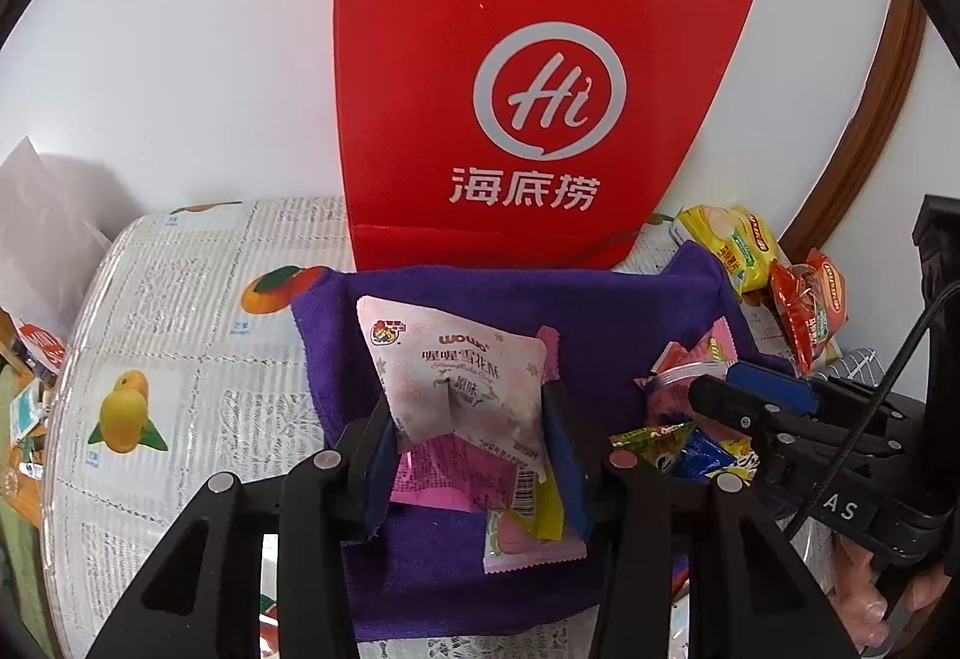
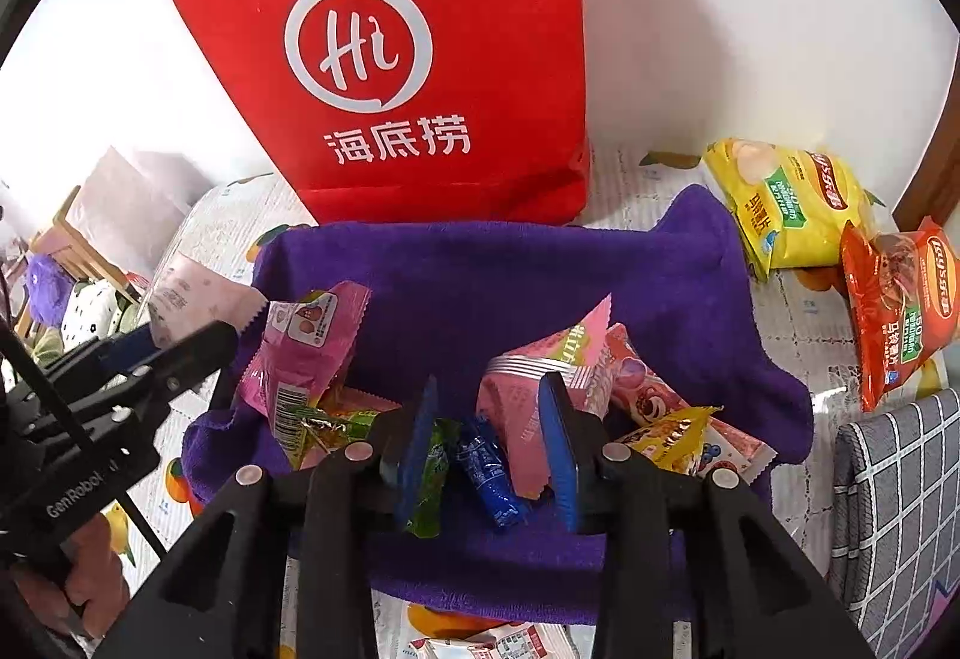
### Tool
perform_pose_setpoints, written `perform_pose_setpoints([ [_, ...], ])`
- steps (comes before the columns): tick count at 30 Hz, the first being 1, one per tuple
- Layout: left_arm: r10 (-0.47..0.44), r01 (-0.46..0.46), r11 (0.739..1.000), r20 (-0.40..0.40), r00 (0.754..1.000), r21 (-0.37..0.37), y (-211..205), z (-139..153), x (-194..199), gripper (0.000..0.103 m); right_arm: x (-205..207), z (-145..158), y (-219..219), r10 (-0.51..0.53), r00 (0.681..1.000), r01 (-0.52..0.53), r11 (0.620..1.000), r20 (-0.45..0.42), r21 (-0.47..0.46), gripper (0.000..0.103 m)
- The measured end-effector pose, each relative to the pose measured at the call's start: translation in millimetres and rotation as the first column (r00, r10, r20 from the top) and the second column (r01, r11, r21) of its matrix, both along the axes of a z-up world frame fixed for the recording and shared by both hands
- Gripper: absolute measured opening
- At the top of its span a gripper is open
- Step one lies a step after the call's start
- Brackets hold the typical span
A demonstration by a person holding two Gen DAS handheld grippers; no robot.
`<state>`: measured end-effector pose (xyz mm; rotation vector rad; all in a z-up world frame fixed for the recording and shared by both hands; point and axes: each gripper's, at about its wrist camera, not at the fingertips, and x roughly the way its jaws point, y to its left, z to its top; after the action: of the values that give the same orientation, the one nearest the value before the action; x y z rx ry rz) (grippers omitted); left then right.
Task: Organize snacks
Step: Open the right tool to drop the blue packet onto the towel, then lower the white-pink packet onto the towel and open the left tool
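My left gripper [image 1: 468, 419] is shut on a pale pink snowflake-crisp packet [image 1: 462, 377] and holds it above the purple towel [image 1: 600, 317]. The same packet shows in the right wrist view [image 2: 198, 305], at the left in that gripper's fingers. My right gripper [image 2: 486, 443] is open low over a pile of small snacks on the towel [image 2: 480, 269]: a green candy [image 2: 432, 473], a blue candy [image 2: 489, 473] and a pink packet [image 2: 528, 419] lie between its fingers. A red paper bag [image 1: 516, 77] stands behind the towel, also in the right wrist view [image 2: 408, 59].
Yellow [image 2: 786, 203] and orange [image 2: 900, 299] chip bags lie at the right against the wall. A grey checked cloth [image 2: 894, 509] lies at the near right. The table has a fruit-print cover [image 1: 180, 359]. More small packets lie at the near edge [image 2: 498, 644].
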<state>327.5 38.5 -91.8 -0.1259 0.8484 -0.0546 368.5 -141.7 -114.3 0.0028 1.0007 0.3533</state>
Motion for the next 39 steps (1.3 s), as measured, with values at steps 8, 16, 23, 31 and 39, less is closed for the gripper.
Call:
perform_pose_setpoints([
  [8,-0.032,0.032,0.999,-0.039,0.999,0.005,-9.9,-10.0,3.8,0.043,-4.7,9.8,-2.1,-0.001,1.0,0.001,1.0,0.019,0.002,0.045],
  [16,-0.037,0.037,0.999,-0.057,0.998,-0.002,-10.0,-15.2,5.6,0.045,-7.4,14.0,-4.2,-0.013,1.0,0.013,1.0,0.027,0.002,0.046],
  [23,-0.04,0.041,0.999,-0.065,0.997,0.005,-10.8,-18.5,8.4,0.045,-7.6,13.0,-4.4,-0.014,1.0,0.014,1.0,0.018,0.004,0.047],
  [31,-0.056,0.056,0.998,-0.072,0.996,0.001,-10.5,-19.3,9.9,0.054,-10.1,14.5,-1.5,-0.006,1.0,0.006,1.0,0.017,0.006,0.047],
  [39,-0.044,0.045,0.999,-0.031,0.999,0.023,-8.2,-5.6,5.5,0.066,-18.7,26.6,-0.4,0.004,0.998,-0.004,1.0,0.059,-0.002,0.054],
])
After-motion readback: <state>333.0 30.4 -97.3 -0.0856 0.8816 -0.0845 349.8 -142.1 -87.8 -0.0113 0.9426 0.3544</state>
